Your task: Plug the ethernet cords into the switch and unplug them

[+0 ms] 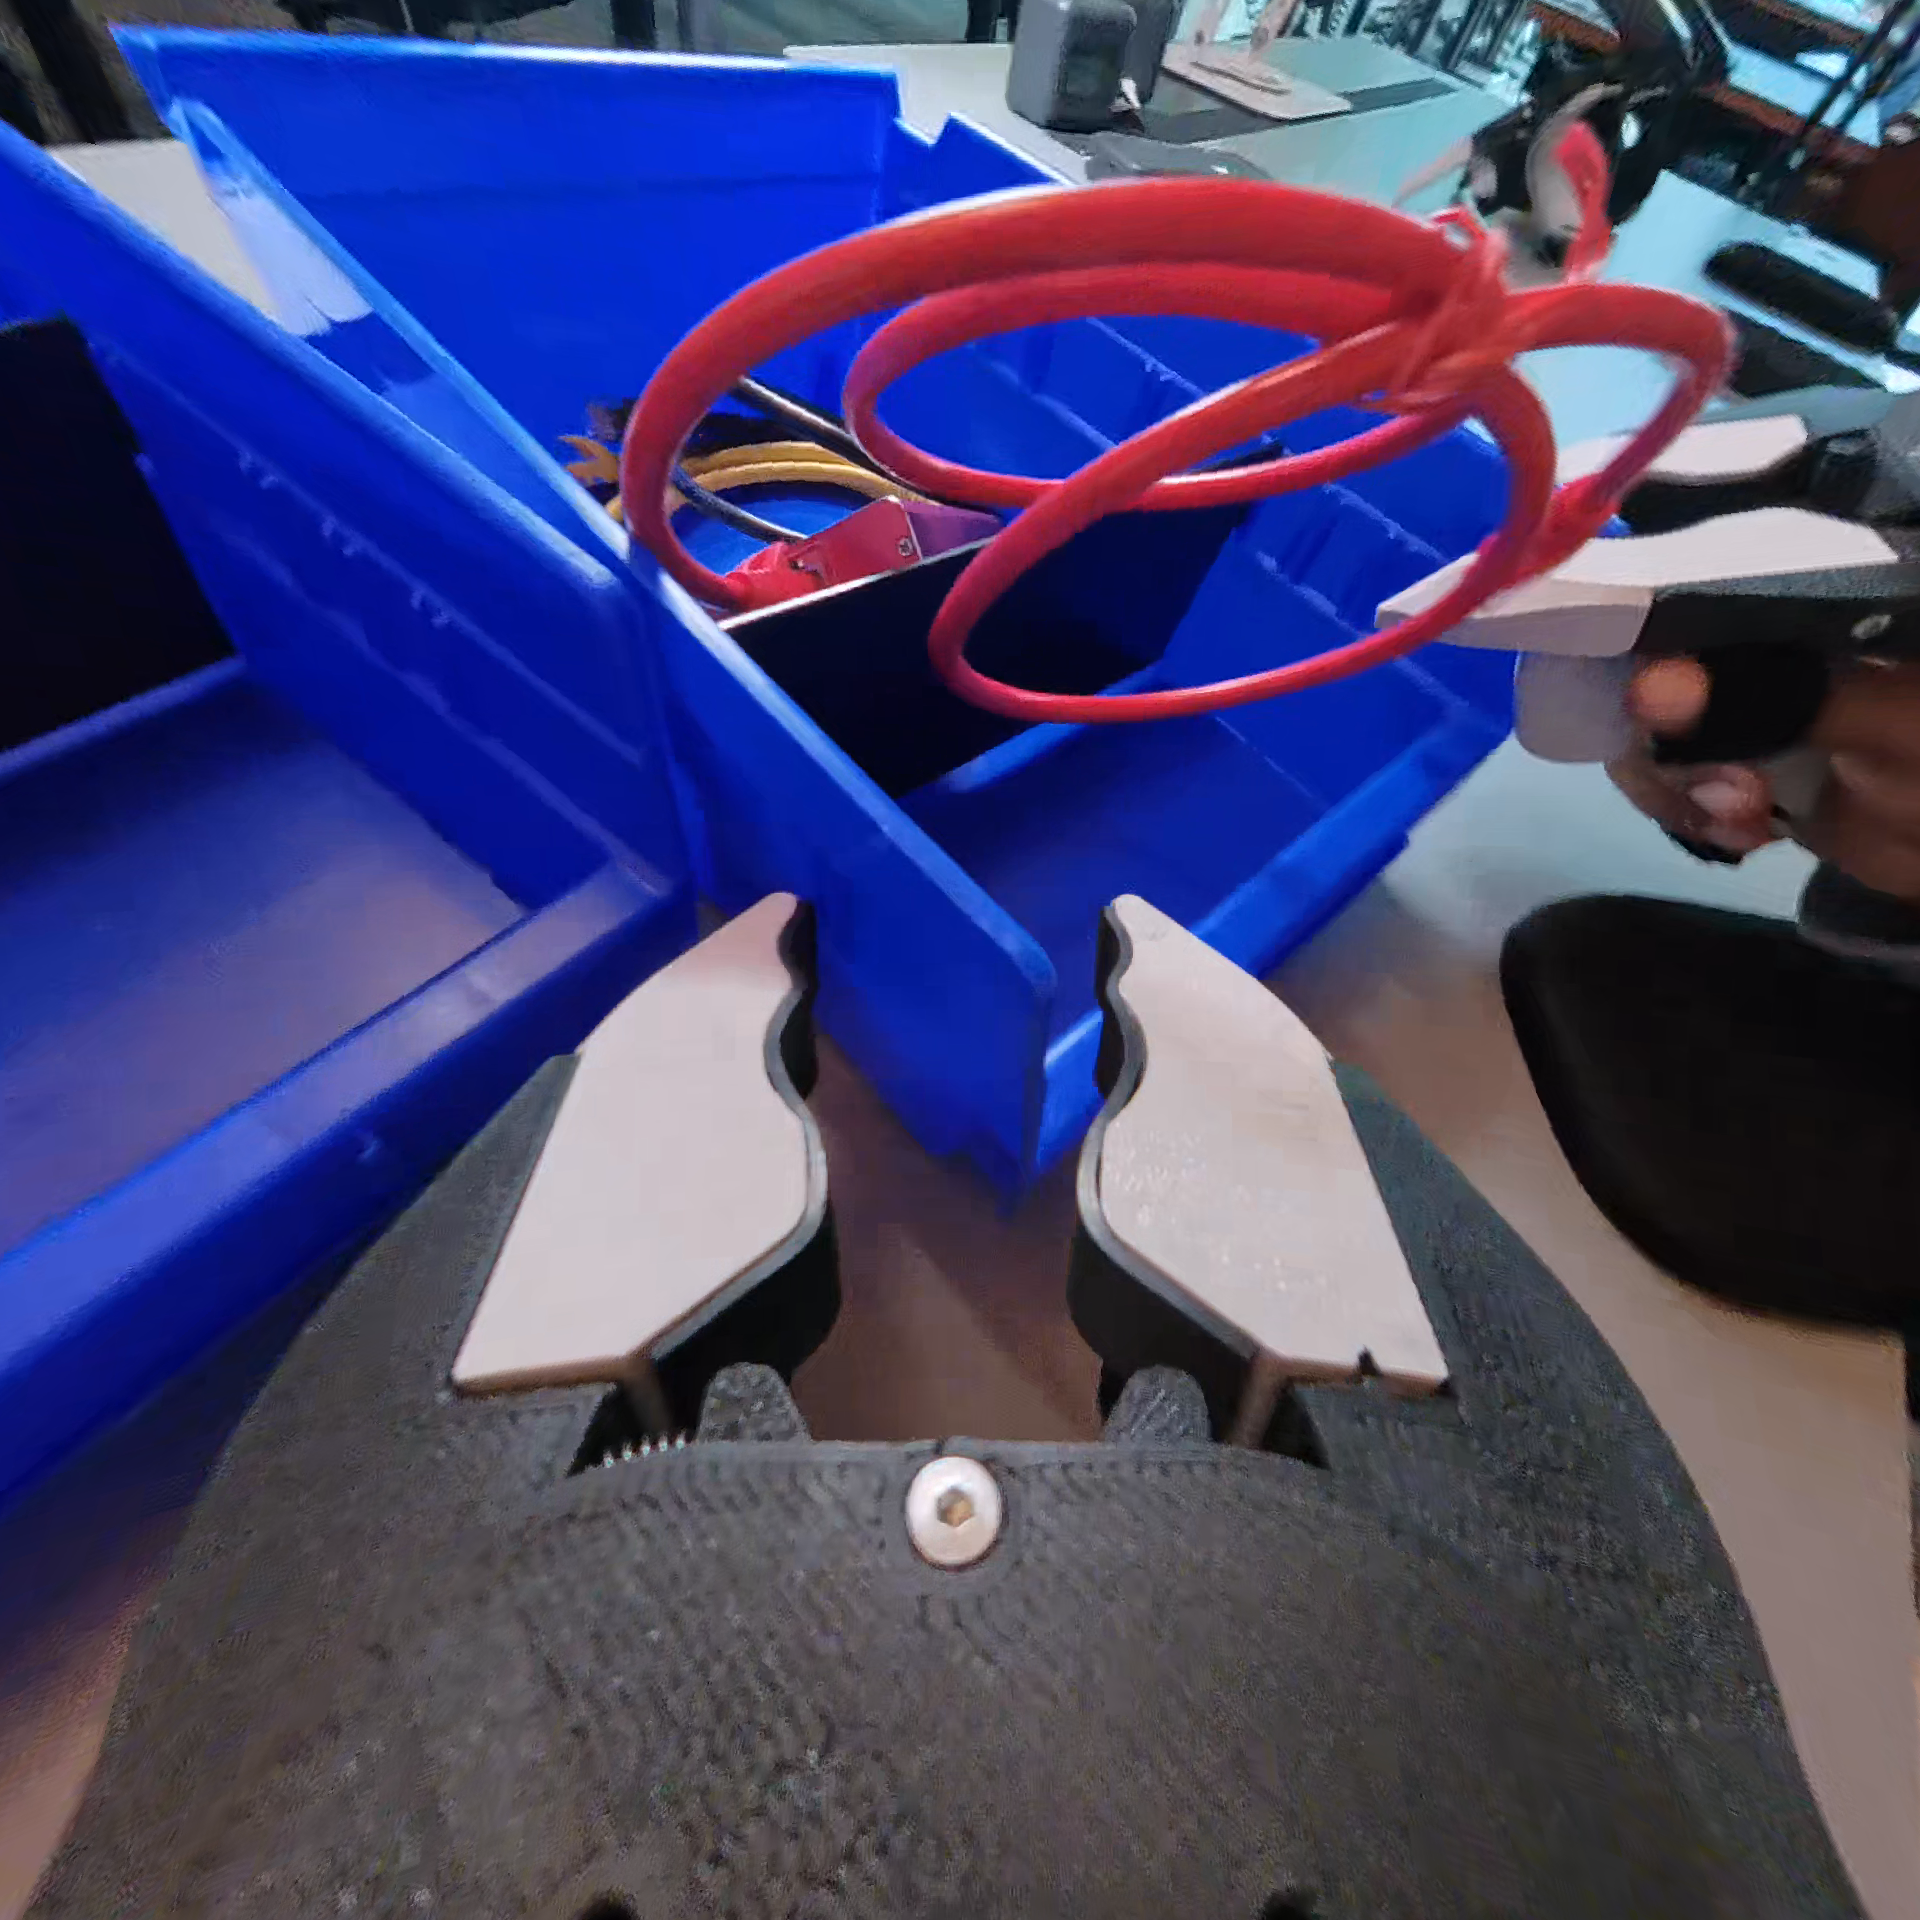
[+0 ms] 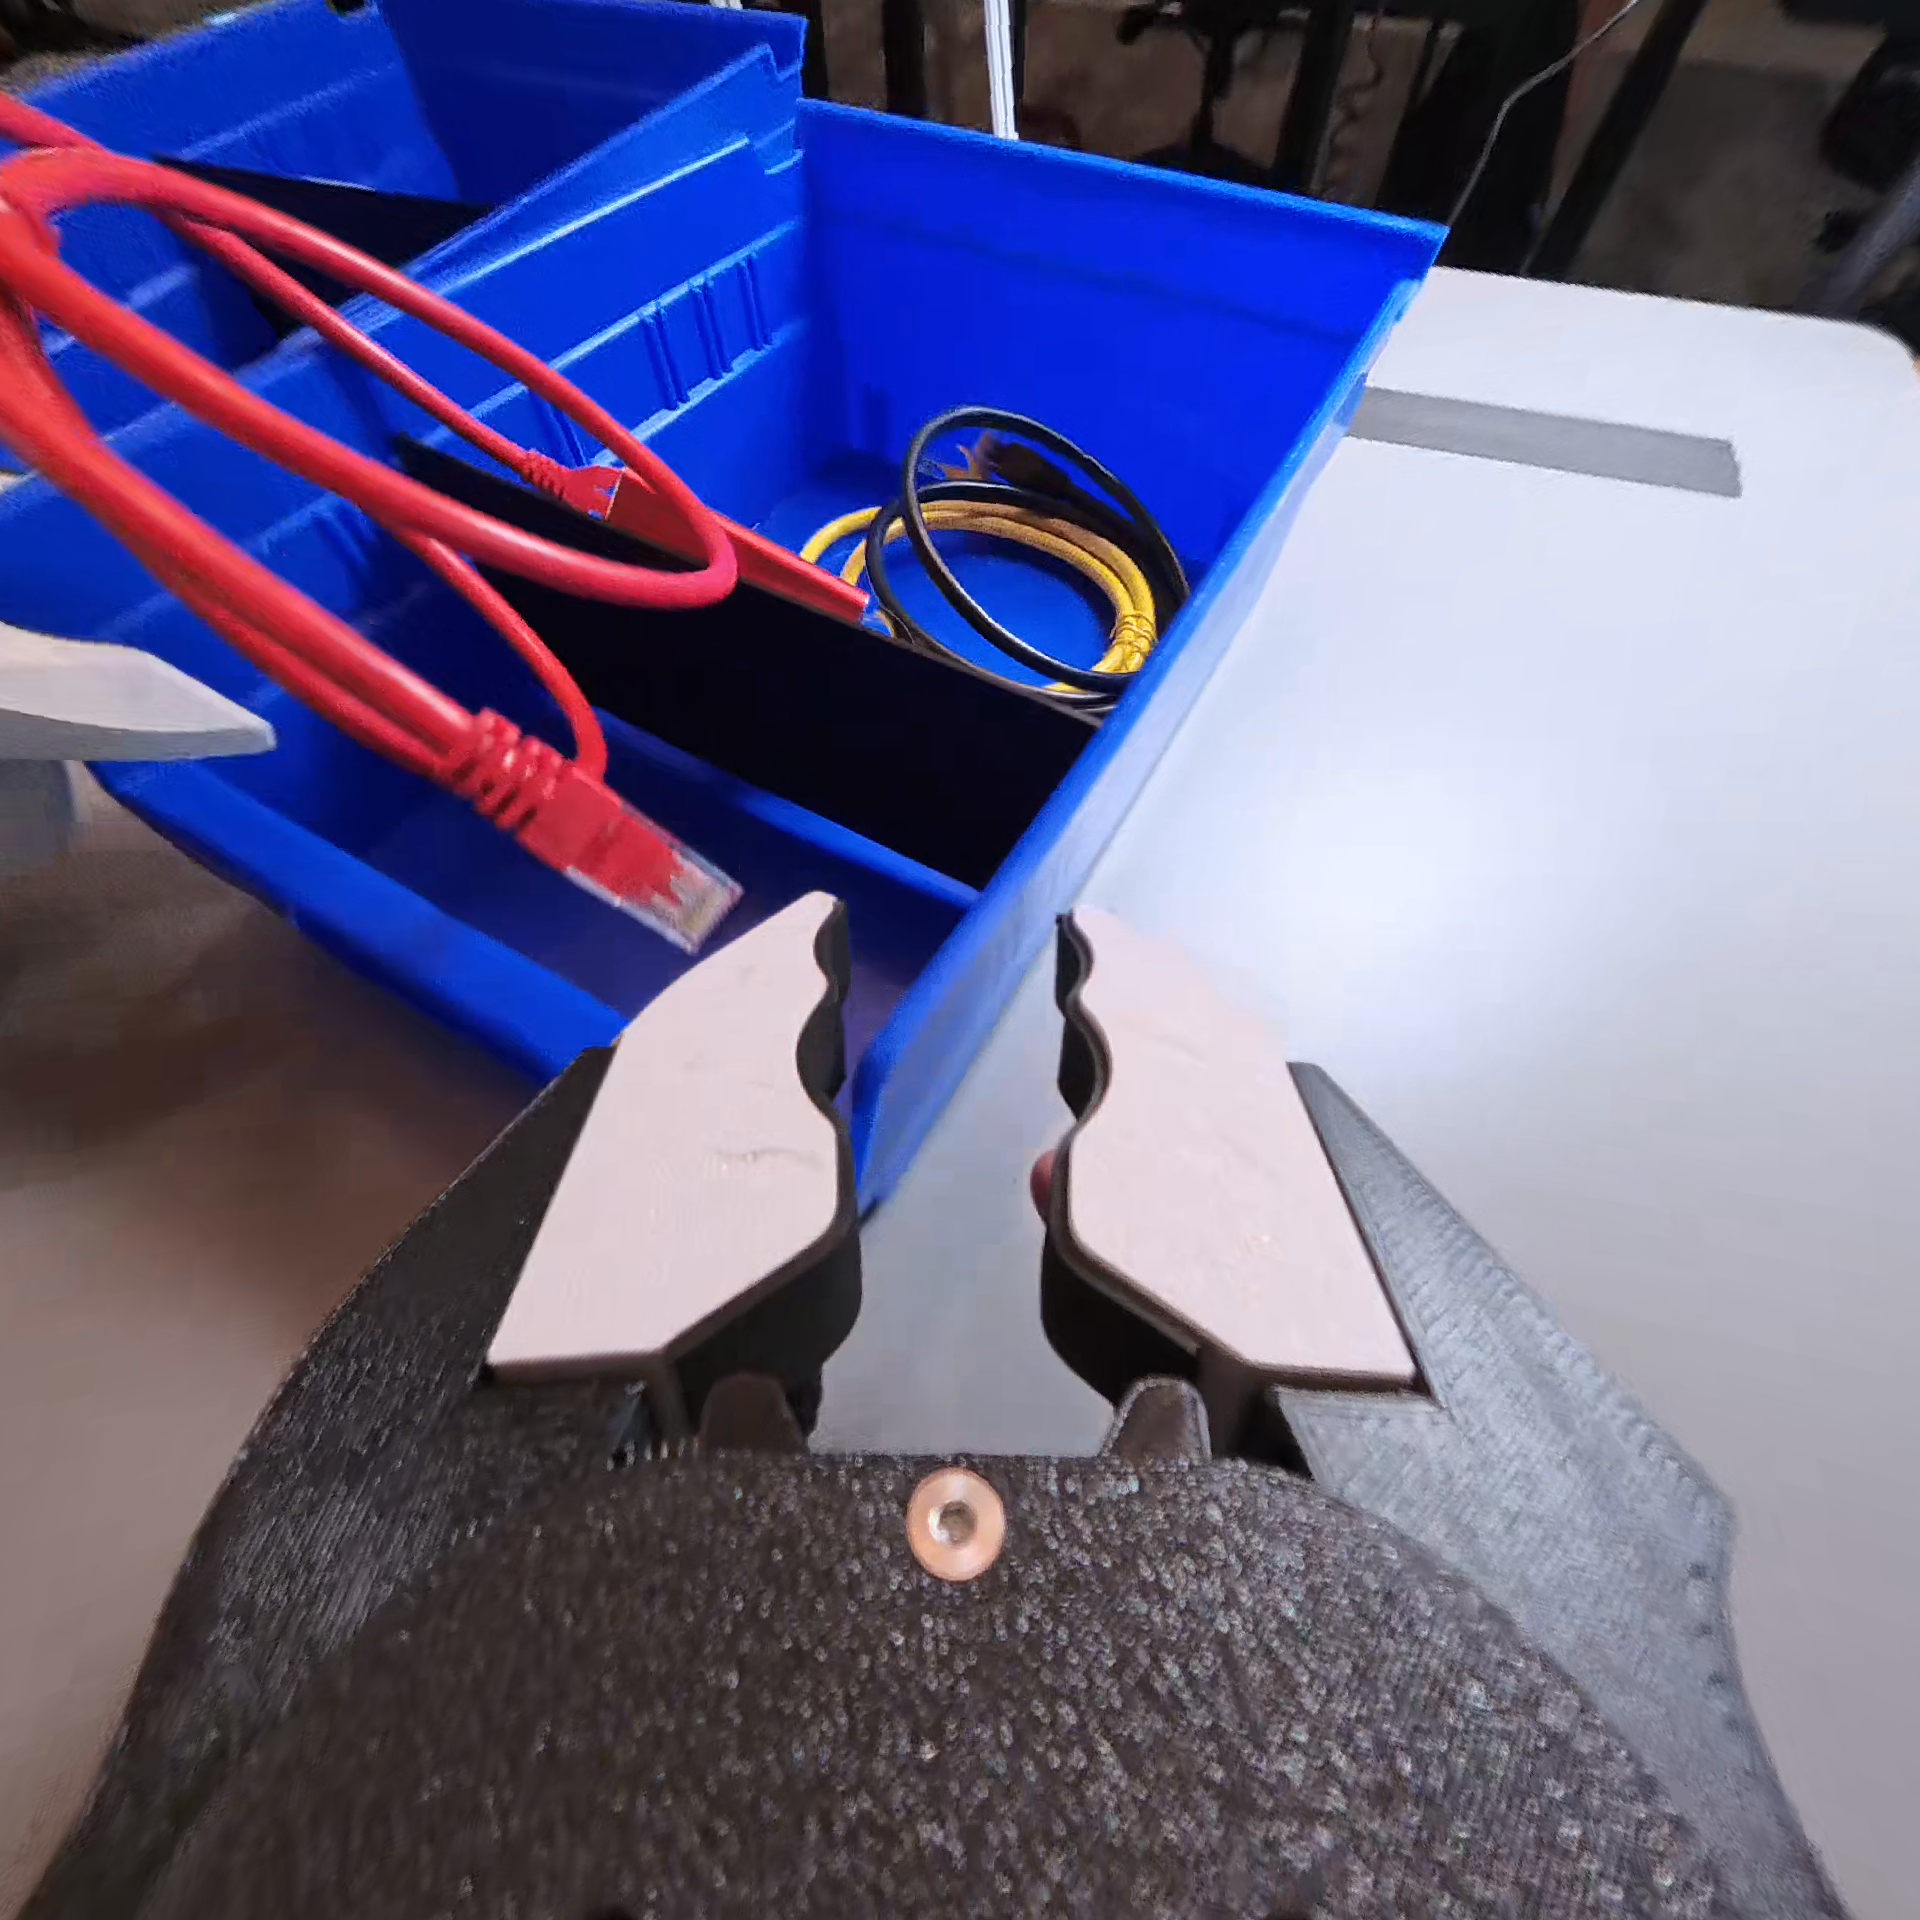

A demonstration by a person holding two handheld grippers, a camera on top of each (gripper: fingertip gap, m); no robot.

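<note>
A coiled red ethernet cord point(image 1: 1091, 281) hangs in the air over the front of a blue bin point(image 2: 1195, 707). Another hand-held gripper, whose grey fingers point(image 1: 1662, 582) come in from the right, is pinched on it. In the right wrist view the cord point(image 2: 312, 457) dangles with its clear plug point(image 2: 634, 862) pointing down, beside a grey fingertip point(image 2: 135, 717). A yellow cord point(image 2: 1127, 613) and a black cord point(image 2: 935, 582) lie coiled in the bin's far compartment. My left gripper point(image 1: 951, 925) is open and astride the bin's wall. My right gripper point(image 2: 951, 925) is open and empty at the bin's corner. I see no switch.
A second blue bin point(image 1: 260, 935) stands at the left, against the first. The grey table point(image 2: 1455, 831) extends to the right with a strip of grey tape point(image 2: 1538, 452). A hand point(image 1: 1714, 790) and a dark shape point(image 1: 1714, 1091) are at the right.
</note>
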